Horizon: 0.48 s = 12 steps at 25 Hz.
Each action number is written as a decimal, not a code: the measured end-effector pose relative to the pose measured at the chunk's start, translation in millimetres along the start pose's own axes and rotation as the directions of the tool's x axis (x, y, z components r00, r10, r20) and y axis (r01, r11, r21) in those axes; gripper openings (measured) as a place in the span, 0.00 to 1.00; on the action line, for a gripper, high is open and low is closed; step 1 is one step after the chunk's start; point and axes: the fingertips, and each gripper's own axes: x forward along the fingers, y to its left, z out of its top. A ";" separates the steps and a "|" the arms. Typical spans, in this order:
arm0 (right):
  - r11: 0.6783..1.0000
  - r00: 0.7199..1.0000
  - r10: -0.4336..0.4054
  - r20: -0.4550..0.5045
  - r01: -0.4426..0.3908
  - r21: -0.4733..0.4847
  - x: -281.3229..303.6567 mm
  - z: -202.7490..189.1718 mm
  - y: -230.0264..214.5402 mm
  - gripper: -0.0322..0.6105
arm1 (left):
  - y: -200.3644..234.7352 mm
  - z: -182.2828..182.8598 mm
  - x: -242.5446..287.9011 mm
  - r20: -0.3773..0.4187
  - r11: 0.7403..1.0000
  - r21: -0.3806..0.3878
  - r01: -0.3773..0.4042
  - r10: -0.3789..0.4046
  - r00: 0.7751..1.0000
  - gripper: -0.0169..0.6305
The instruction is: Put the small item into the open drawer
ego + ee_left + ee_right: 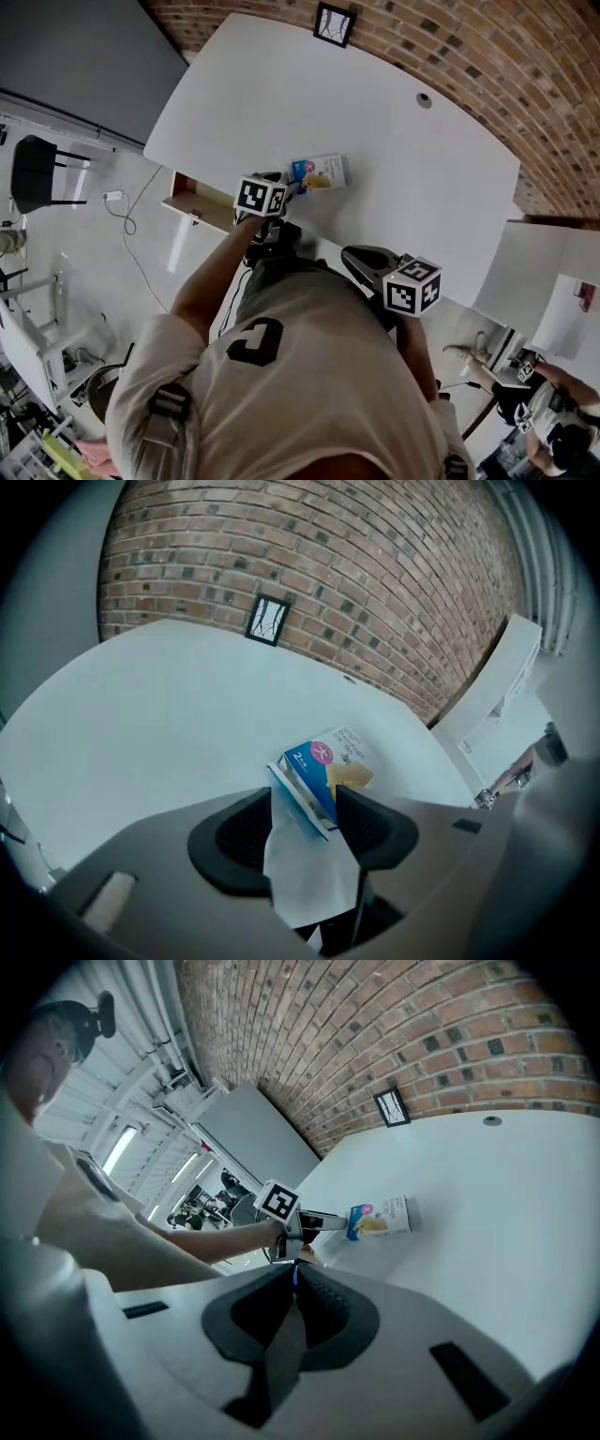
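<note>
The box is a small carton, blue at one end, white with a yellow picture on its face. It lies flat on the white table, near the front edge. The drawer stands open below that edge, left of the box, and is tan inside.

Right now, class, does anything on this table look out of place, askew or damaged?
Only the small box: it lies flat, at an angle to the table's front edge, one end between the left tool's open jaws, not in the open drawer below. Nothing looks spilled or damaged.
</note>
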 end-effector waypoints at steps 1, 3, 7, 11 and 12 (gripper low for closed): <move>1.000 1.000 -0.002 0.001 0.002 0.003 0.1 0.6 -0.6 0.07 | 0.5 -0.3 1.7 -0.003 1.000 0.003 0.001 -0.001 1.000 0.34; 1.000 1.000 -0.006 0.003 0.006 0.006 0.2 1.9 -2.3 0.07 | 1.6 -1.8 5.1 -0.011 1.000 0.002 0.003 -0.003 1.000 0.29; 1.000 1.000 -0.012 0.003 0.012 0.012 -0.6 2.6 -3.4 0.07 | 3.3 -7.6 9.7 -0.027 1.000 -0.015 0.009 -0.010 1.000 0.26; 1.000 1.000 -0.016 0.004 0.016 0.015 -2.0 2.1 -5.0 0.07 | 3.2 -8.0 11.7 -0.022 0.999 -0.035 0.024 -0.025 0.999 0.25; 1.000 1.000 -0.017 0.004 0.017 0.015 -2.3 1.8 -5.1 0.07 | 3.2 -8.0 11.7 -0.019 0.999 -0.040 0.028 -0.029 0.999 0.24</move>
